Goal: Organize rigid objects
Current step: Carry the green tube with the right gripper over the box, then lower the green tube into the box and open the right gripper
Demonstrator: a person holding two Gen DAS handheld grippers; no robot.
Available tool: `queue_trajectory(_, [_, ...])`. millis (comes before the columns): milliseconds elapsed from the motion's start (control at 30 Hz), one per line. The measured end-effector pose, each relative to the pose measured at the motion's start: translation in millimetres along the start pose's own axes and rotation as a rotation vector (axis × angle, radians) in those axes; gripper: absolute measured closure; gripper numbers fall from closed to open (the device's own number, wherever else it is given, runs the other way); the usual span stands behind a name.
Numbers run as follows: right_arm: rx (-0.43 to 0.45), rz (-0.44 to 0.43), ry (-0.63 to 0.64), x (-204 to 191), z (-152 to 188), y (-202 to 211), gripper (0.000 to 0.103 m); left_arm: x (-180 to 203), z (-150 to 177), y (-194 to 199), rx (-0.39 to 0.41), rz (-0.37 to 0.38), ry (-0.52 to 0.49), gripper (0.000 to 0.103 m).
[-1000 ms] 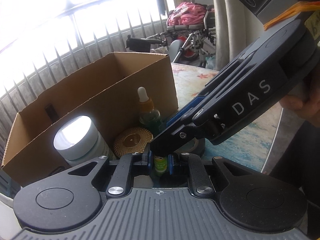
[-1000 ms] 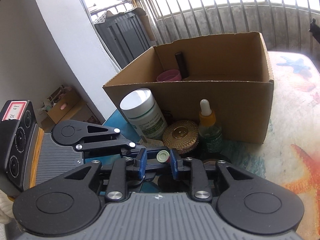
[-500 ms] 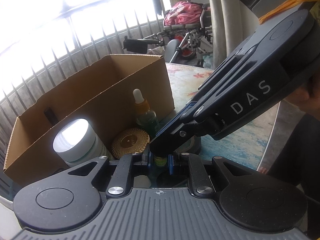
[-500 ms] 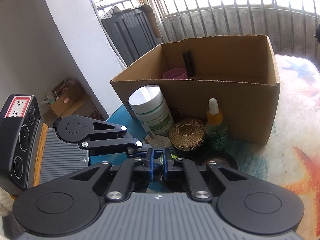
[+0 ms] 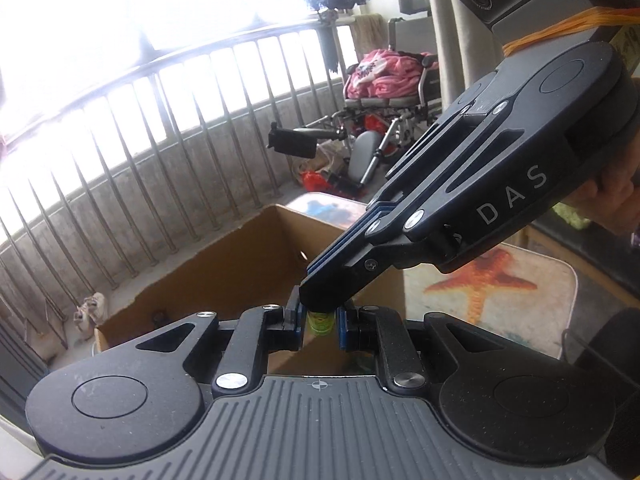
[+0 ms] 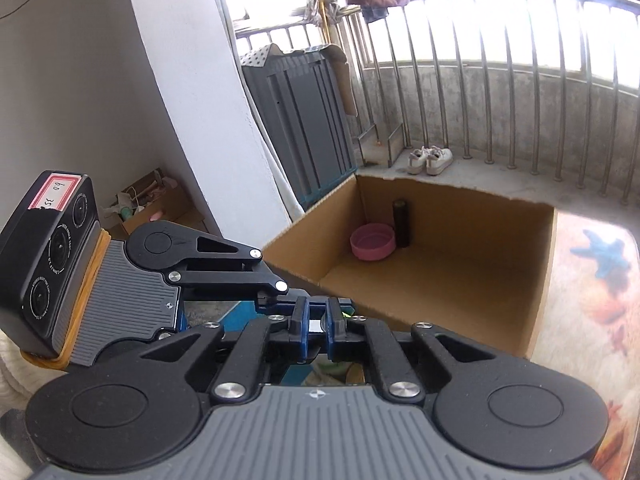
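Observation:
A small green bottle (image 5: 319, 322) stands between the pads of my left gripper (image 5: 319, 325), which is shut on its body. My right gripper (image 6: 316, 326) reaches in from the right in the left wrist view (image 5: 324, 300) and is shut on the bottle's pale cap (image 6: 316, 325). Both grippers hold the bottle above the near edge of an open cardboard box (image 6: 536, 280), also in the left wrist view (image 5: 224, 276). Inside the box stand a pink bowl (image 6: 373, 242) and a dark tube (image 6: 401, 224).
The table (image 6: 592, 288) has a starfish print cloth (image 5: 484, 284). A balcony railing (image 5: 120, 152) and a wheelchair (image 5: 384, 112) lie beyond. A grey cabinet (image 6: 304, 120) and shoes (image 6: 430, 160) stand behind the box.
Both grippers have lifted together with the small bottle. The right gripper closed on its cap. The jars and dropper bottle in front of the box have dropped out of sight below.

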State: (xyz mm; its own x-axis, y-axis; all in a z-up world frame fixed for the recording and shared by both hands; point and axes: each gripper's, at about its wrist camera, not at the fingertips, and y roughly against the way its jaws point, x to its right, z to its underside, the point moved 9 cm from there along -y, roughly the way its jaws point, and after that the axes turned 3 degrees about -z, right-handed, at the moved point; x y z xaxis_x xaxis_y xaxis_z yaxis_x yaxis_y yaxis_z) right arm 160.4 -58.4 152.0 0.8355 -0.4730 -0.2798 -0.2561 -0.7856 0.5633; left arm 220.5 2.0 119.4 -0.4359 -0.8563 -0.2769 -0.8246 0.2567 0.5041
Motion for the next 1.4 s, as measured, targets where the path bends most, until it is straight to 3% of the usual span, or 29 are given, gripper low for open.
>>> queue_trajectory(133, [-0.012,0.015,0.02,12.9,-47.0,-24.5,0.094,-40.4,-7.4,-30.1,-0.076,-0.006,0.019,0.089])
queue_trajectory(267, [-0.067,0.008,-0.028,42.3,-75.6,-77.6,0.094,-79.6,11.8,-70.3,-0.17,0.014,0.074,0.088])
queue_trajectory(467, [-0.169,-0.014,-0.104,84.3,-78.3,-155.9,0.094,-123.4,50.6,-123.6,-0.318,0.007,0.113,0.089])
queue_trajectory(633, [-0.215,0.001,-0.118,99.1,-74.3,-199.7,0.094,-141.0,66.8,-149.8,-0.379,-0.002,0.109,0.089])
queue_trajectory(833, [-0.219,0.01,-0.123,108.3,-67.3,-218.3,0.094,-149.9,76.6,-159.1,-0.418,0.013,0.162,0.088])
queue_trajectory(1133, [-0.218,0.039,-0.089,112.4,-64.3,-229.7,0.094,-151.3,78.6,-168.2,-0.44,-0.01,0.132,0.088])
queue_trajectory(1400, [-0.215,0.034,-0.096,116.4,-67.9,-234.1,0.093,-150.9,76.0,-166.5,-0.451,-0.05,0.131,0.08])
